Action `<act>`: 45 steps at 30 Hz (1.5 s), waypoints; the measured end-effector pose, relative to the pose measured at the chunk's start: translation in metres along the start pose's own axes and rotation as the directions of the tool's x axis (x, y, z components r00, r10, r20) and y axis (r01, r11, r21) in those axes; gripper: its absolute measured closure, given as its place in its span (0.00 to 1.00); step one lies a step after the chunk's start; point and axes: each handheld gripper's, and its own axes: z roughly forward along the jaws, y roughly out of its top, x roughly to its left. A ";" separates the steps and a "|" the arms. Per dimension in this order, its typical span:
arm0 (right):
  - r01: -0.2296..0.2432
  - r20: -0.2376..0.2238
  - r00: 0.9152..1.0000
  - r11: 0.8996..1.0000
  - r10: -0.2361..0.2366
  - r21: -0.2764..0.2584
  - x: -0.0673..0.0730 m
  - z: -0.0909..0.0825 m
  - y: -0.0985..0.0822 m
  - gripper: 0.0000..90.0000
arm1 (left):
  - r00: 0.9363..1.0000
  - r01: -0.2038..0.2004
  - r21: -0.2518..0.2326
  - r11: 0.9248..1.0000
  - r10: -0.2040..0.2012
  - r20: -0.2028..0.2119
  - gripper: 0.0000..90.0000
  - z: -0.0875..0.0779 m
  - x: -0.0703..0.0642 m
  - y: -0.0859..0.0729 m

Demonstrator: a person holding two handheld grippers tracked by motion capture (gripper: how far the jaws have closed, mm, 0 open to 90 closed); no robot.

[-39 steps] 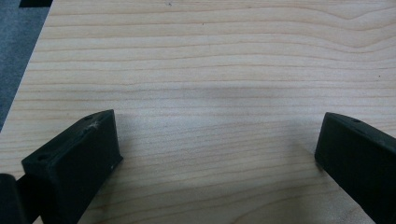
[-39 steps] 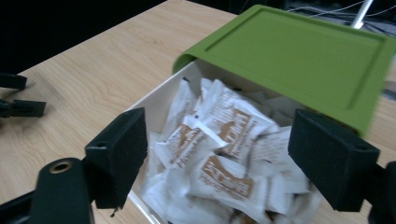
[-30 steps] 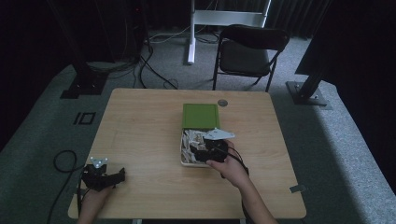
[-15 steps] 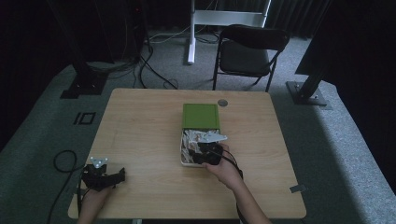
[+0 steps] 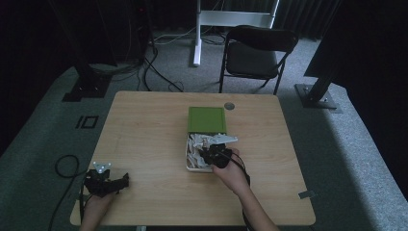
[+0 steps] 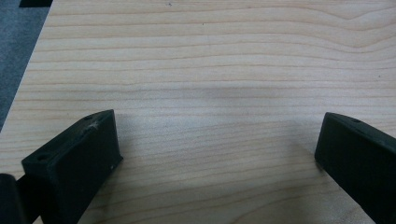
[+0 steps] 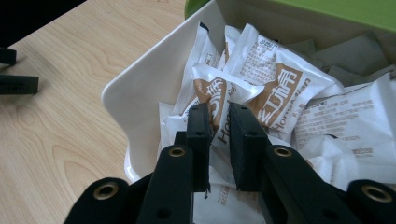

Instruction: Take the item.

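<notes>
Closing over the last moment, my right tongs (image 7: 218,116) now pinch a white and brown crinkled plastic snack packet (image 7: 219,100) between their pads, down inside the white rectangular plastic box (image 7: 140,88). That packet lies on the heap near the box's front wall, with the green lid (image 5: 207,119) at the far end. My left tongs (image 6: 217,144) rest spread on the light wooden table (image 6: 210,60), well apart from the box.
</notes>
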 end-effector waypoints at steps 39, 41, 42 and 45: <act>-0.012 0.043 0.999 0.990 0.019 -0.142 -0.034 -0.068 0.023 0.89 | 1.000 0.001 -0.001 1.000 -0.001 0.000 0.01 0.000 0.000 0.000; -0.017 0.053 0.998 0.989 0.025 -0.148 -0.039 -0.071 0.023 0.89 | 1.000 0.001 -0.001 1.000 -0.001 0.000 0.01 0.000 0.000 0.000; -0.021 0.059 0.998 0.989 0.030 -0.149 -0.041 -0.073 0.023 0.89 | 1.000 0.001 -0.001 1.000 -0.001 0.000 0.01 0.000 0.000 0.000; -0.031 0.074 0.996 0.988 0.043 -0.152 -0.049 -0.076 0.021 0.89 | 1.000 0.001 -0.001 1.000 -0.001 0.000 0.01 0.000 0.000 0.000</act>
